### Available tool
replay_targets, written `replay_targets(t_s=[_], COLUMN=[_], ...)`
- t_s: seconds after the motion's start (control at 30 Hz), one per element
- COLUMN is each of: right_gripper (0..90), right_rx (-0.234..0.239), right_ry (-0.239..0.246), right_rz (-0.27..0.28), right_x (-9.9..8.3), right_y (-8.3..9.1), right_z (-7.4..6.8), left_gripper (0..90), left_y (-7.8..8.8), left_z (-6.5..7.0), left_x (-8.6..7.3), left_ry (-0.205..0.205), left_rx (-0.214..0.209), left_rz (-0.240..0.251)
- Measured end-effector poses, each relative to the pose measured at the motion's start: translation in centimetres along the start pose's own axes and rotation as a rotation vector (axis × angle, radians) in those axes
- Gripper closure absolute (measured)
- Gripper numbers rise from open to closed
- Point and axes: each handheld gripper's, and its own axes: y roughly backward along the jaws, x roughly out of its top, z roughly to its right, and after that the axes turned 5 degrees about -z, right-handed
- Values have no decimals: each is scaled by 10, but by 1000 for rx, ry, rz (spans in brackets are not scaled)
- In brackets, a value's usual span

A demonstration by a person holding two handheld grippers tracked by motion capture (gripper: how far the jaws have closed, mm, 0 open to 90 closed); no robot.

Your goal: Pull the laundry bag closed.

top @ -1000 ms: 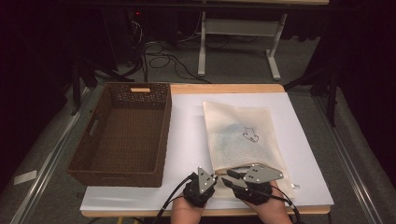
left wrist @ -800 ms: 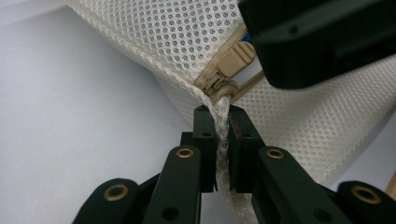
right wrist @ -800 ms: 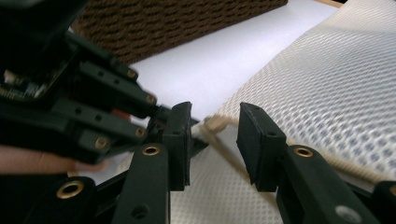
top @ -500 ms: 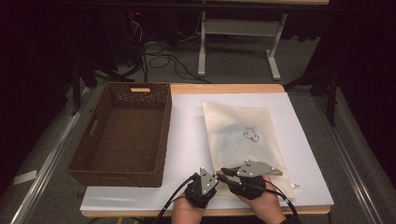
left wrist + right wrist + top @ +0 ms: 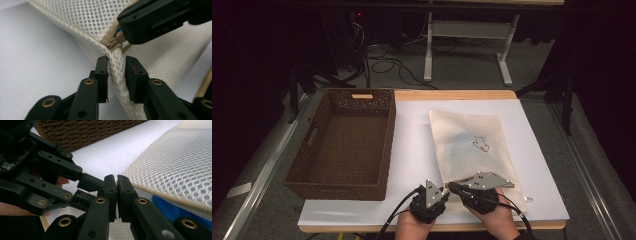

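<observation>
White table (image 5: pixel 412 150): one mesh bag (image 5: pixel 472 150) (one basket (image 5: pixel 344 142))

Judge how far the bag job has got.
Done: the bag lies flat beside the basket. In hand: the left claw straddles the bag's corner, its jaws just opening; the right claw is shut at the zip pull. Left: probably running the zip along; a blue thing sits inside.
</observation>
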Motion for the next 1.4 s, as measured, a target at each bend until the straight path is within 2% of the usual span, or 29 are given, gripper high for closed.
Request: replay_targets(t_s=[0.13, 0.2, 0.63, 0.87, 1.0, 1.1, 1.23, 1.4], right_gripper=[879, 879, 879, 879, 879, 879, 878, 876], right_rx=[-6, -5, -11, -11, -12, -17, -8, -2], right_ry=[-4, -10, -7, -4, -6, -11, -12, -11], right_rz=[8, 8, 15, 20, 19, 17, 17, 8], right_x=[-1, -2, -2, -2, -2, -3, -6, -8], right_y=[2, 2, 4, 4, 4, 4, 4, 3], right_z=[2, 3, 0, -1, -2, -2, 2, 2], left_gripper=[702, 704, 720, 733, 793, 845, 857, 857], left_y=[6, 6, -2, -6, -10, -9, -5, -3], left_z=[-4, -4, -9, -16, -16, -16, -16, -15], left_x=[2, 2, 0, -1, -1, -1, 0, 0], left_ry=[26, 32, 56, 95, 114, 115, 117, 108], left_rx=[-30, -32, -38, -74, -104, -101, -89, -75], left_rz=[43, 45, 9, -2, -1, 7, 33, 36])
